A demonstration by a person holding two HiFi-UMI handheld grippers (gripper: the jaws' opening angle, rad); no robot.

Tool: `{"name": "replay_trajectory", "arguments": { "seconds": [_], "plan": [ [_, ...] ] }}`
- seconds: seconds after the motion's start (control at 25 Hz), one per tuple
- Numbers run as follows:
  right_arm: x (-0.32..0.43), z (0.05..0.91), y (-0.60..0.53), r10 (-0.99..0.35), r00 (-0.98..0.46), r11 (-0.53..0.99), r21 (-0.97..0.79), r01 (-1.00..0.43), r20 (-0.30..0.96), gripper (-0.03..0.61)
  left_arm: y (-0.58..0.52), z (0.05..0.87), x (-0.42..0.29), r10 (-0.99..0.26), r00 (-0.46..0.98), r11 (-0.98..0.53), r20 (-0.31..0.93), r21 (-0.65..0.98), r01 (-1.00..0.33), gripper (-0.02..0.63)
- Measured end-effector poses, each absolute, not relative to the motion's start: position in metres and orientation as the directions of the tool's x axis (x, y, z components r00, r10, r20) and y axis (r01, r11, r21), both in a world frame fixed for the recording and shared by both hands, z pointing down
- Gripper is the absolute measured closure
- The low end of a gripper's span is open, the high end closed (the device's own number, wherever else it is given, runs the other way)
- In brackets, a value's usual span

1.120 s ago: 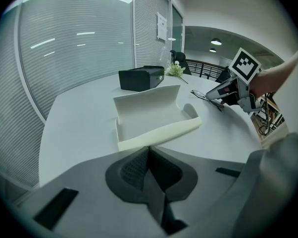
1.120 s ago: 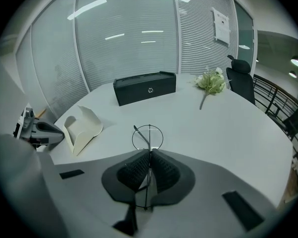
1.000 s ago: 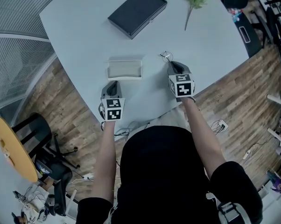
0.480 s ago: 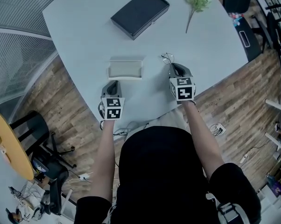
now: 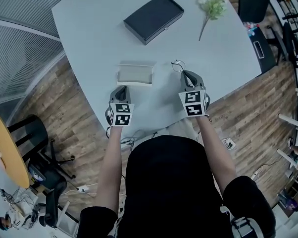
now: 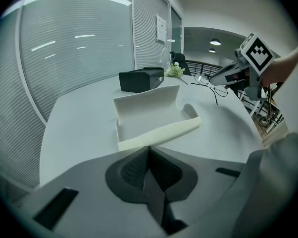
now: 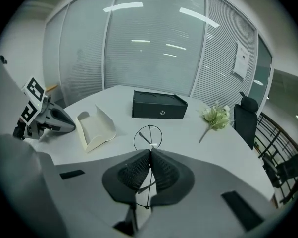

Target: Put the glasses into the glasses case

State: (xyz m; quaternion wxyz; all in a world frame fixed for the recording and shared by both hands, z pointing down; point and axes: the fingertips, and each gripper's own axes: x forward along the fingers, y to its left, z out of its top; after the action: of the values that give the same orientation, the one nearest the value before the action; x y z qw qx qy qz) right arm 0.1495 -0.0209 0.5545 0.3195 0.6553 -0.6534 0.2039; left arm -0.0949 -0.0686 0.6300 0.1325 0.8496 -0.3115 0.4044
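The right gripper (image 7: 150,155) is clenched tight on thin wire-rimmed glasses (image 7: 148,137), one round lens poking up past its fingertips. It holds them by the near edge of the white table (image 5: 89,33), just to the right of the open, pale glasses case (image 5: 135,74). The case lies empty by that same edge. The left gripper (image 6: 149,151) sits right behind the case, jaws pressed together on nothing. A black box (image 5: 154,18) and a flower sprig (image 5: 211,6) lie toward the far edge.
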Motion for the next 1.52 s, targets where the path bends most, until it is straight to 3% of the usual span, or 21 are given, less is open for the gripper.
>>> {"name": "replay_trajectory", "arguments": {
  "seconds": [0.56, 1.52],
  "plan": [
    [0.064, 0.505, -0.033, -0.788, -0.083, 0.308, 0.274, -0.911, 0.61, 0.555, -0.067, 0.626, -0.099, -0.447, 0.478, -0.771, 0.756, -0.055, -0.634, 0.591],
    [-0.052, 0.524, -0.09, -0.714, -0.307, 0.592, 0.309, -0.744, 0.629, 0.555, -0.072, 0.626, -0.102, -0.459, 0.475, -0.763, 0.75, -0.06, -0.643, 0.591]
  ]
}}
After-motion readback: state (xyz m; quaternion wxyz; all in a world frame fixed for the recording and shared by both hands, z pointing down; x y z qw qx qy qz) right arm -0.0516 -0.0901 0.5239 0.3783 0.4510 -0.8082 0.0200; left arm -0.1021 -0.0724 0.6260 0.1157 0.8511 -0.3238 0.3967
